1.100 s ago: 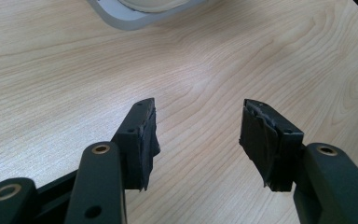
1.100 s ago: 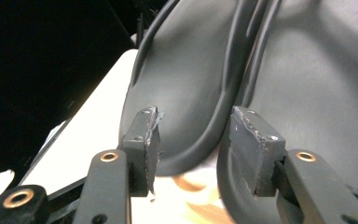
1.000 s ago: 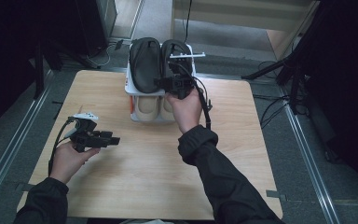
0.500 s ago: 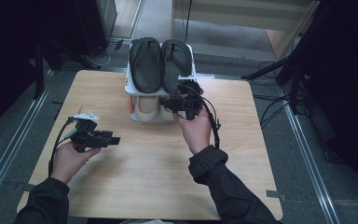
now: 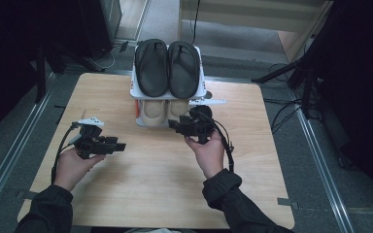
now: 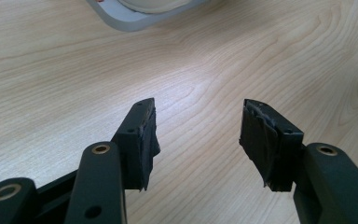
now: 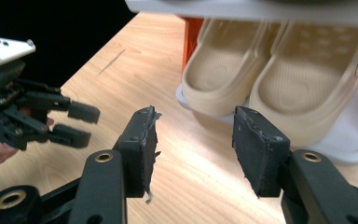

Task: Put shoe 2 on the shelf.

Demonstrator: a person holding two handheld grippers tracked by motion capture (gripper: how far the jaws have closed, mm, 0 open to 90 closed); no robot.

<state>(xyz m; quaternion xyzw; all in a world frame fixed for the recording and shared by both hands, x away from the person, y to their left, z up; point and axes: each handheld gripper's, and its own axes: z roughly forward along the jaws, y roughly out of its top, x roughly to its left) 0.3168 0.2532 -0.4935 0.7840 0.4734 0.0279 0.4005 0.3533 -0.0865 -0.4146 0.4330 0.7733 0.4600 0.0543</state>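
A white two-shelf rack (image 5: 202, 93) stands at the table's far middle. A pair of black slippers (image 5: 167, 68) lies on its top shelf, and a pair of beige slippers (image 5: 164, 110) sits on the lower one. My right gripper (image 5: 174, 127) hovers just in front of the lower shelf, to the right of the beige slippers (image 7: 270, 79). In its own view the right gripper (image 7: 196, 140) is open; its jaws have just been opening and nothing is between them. My left gripper (image 5: 119, 144) is held over the table's left side, open and empty (image 6: 198, 135).
The wooden table (image 5: 165, 189) has bare surface in front of the rack. The rack's base (image 6: 135, 18) lies ahead of the left jaws. Cables and dark stands crowd the floor to the right of the table.
My right hand has come down from the top shelf and back toward me, to the level of the lower shelf. The left hand has stayed where it was.
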